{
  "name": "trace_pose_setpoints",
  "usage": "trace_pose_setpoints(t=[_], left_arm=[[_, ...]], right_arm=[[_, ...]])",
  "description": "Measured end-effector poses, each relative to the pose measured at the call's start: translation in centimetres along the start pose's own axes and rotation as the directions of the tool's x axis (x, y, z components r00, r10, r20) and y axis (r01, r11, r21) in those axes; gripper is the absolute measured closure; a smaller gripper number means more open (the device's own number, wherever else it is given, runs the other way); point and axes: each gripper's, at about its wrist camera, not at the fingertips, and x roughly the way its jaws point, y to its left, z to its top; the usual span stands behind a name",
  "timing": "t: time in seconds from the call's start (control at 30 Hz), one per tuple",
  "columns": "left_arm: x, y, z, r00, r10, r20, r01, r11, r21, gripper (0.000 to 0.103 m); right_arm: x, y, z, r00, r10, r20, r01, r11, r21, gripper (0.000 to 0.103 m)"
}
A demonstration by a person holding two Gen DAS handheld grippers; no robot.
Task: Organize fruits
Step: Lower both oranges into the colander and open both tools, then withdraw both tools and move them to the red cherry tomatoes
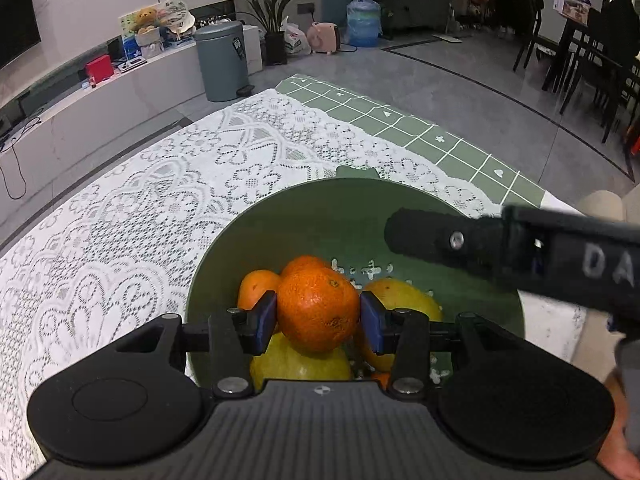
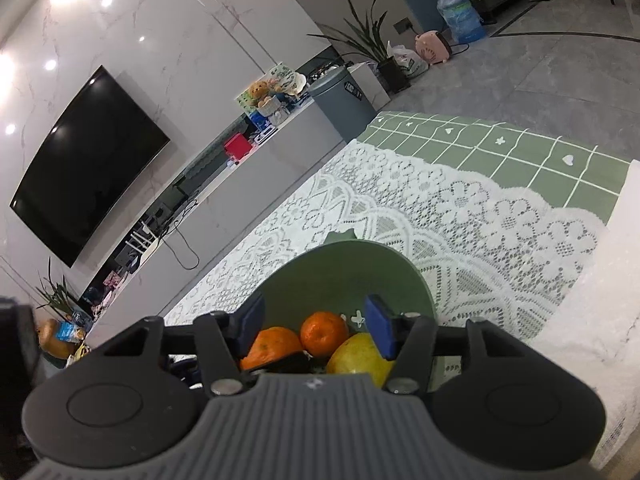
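Observation:
A green colander bowl (image 1: 304, 216) stands on the lace-covered table and holds several fruits. My left gripper (image 1: 318, 318) is shut on an orange mandarin (image 1: 318, 308), held just over the bowl. Under it lie another mandarin (image 1: 256, 288), a yellow-green fruit (image 1: 300, 364) and a yellow mango (image 1: 404, 300). The right gripper's black finger (image 1: 432, 238) crosses above the bowl's right side. In the right wrist view my right gripper (image 2: 314, 326) is open and empty above the bowl (image 2: 340, 276), over two mandarins (image 2: 324, 332) and the mango (image 2: 356, 356).
A white lace cloth (image 1: 160, 184) covers the table over a green checked cloth (image 1: 432, 136). A grey bin (image 1: 222, 60), a plant (image 1: 272, 12) and a water jug (image 1: 363, 20) stand on the floor beyond. Dark dining chairs (image 1: 592, 56) are at the right.

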Motion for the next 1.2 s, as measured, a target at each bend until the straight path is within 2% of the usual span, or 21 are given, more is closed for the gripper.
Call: trace_pose_setpoints(t=[0.1, 0.27, 0.33, 0.57, 0.8, 0.97, 1.07, 1.13, 1.2], left_arm=[[0.7, -0.1, 0.2, 1.0, 0.006, -0.007, -0.006, 1.0, 0.012, 0.052], [1.0, -1.4, 0.1, 0.999, 0.036, 0.008, -0.037, 0.994, 0.106, 0.051], [1.1, -1.4, 0.1, 0.999, 0.038, 0.009, -0.039, 0.994, 0.103, 0.051], [-0.2, -1.1, -0.4, 0.999, 0.016, 0.029, -0.019, 0.997, 0.081, 0.038], [-3.7, -1.3, -0.9, 0.997, 0.031, 0.065, -0.038, 0.993, 0.109, 0.038], [-6.8, -0.2, -2.1, 0.993, 0.081, 0.088, -0.086, 0.994, 0.059, 0.037], [-8.6, 1.2, -2.9, 0.99, 0.105, 0.093, -0.105, 0.994, 0.0, 0.037], [-9.7, 2.3, -3.7, 0.988, 0.124, 0.095, -0.12, 0.992, -0.045, 0.037], [-10.7, 3.2, -4.5, 0.985, 0.145, 0.095, -0.137, 0.987, -0.086, 0.037]], right_arm=[[0.3, 0.0, -0.1, 1.0, -0.001, -0.01, 0.001, 1.0, -0.009, 0.047], [0.8, -0.5, -0.1, 1.0, -0.002, -0.022, 0.003, 1.0, 0.007, 0.046], [1.0, -0.4, -0.1, 1.0, -0.005, -0.028, 0.006, 1.0, 0.004, 0.045], [1.1, -0.2, -0.2, 1.0, -0.011, -0.029, 0.011, 1.0, -0.011, 0.042], [0.4, -0.1, -0.2, 1.0, -0.002, 0.012, 0.003, 1.0, -0.011, 0.034], [0.0, 0.9, -0.5, 1.0, 0.0, 0.025, 0.002, 0.997, -0.075, 0.029], [-0.2, 1.8, -0.9, 1.0, 0.002, 0.023, 0.001, 0.992, -0.123, 0.027], [-0.4, 2.3, -1.1, 1.0, 0.003, 0.014, -0.001, 0.989, -0.145, 0.02], [-0.6, 2.7, -1.3, 1.0, -0.001, 0.013, 0.004, 0.986, -0.164, 0.019]])
